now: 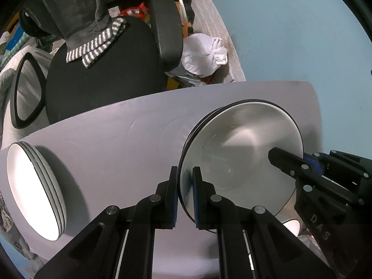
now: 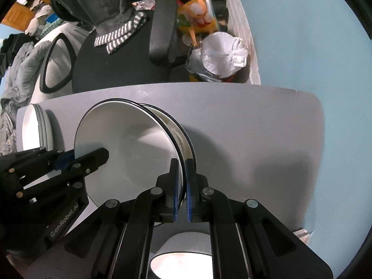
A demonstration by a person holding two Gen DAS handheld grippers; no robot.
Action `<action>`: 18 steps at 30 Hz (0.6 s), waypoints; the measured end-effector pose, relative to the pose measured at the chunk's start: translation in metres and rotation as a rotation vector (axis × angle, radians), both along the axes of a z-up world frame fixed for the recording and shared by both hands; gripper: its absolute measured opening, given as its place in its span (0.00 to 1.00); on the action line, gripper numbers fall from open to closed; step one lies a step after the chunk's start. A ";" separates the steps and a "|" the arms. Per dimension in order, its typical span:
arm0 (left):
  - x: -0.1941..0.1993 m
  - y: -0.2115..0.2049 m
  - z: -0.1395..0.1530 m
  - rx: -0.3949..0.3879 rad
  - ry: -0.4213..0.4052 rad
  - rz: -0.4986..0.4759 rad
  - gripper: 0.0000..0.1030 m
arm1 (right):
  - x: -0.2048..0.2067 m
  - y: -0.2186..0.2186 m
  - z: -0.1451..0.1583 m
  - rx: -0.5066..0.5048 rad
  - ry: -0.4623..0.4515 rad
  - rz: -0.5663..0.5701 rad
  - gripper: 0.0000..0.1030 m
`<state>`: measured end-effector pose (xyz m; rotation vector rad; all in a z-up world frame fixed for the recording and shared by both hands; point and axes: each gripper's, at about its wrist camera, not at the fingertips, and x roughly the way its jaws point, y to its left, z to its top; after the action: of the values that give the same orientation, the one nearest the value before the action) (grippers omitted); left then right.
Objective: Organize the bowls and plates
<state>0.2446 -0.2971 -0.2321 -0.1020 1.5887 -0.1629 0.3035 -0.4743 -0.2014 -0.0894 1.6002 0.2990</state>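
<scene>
Plates, white with black rims, held over the far right part of the grey table; top plate pinched at opposite rims by left gripper and right gripper, jaws narrow, clamped on it. Plates underneath mostly hidden. Second stack near left edge. Bowl at near edge, cut off. Office chair and white bag beyond far edge.

Black gripper linkages, blue pads, silver rivets.
</scene>
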 end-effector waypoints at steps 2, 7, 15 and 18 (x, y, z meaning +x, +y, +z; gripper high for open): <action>0.000 -0.001 0.001 0.002 -0.003 -0.007 0.09 | 0.001 -0.001 0.000 -0.001 0.009 -0.007 0.06; 0.000 -0.001 0.004 0.017 -0.013 -0.006 0.13 | 0.002 0.001 0.001 -0.013 0.021 -0.018 0.07; -0.004 0.000 0.012 0.051 -0.047 -0.022 0.17 | -0.001 0.010 0.007 -0.077 0.005 0.025 0.08; -0.006 0.002 0.015 0.041 -0.051 -0.015 0.22 | -0.002 0.011 0.013 -0.103 -0.021 0.035 0.23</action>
<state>0.2384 -0.2950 -0.2170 -0.0538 1.5413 -0.1432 0.3013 -0.4635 -0.1888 -0.1995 1.5941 0.2412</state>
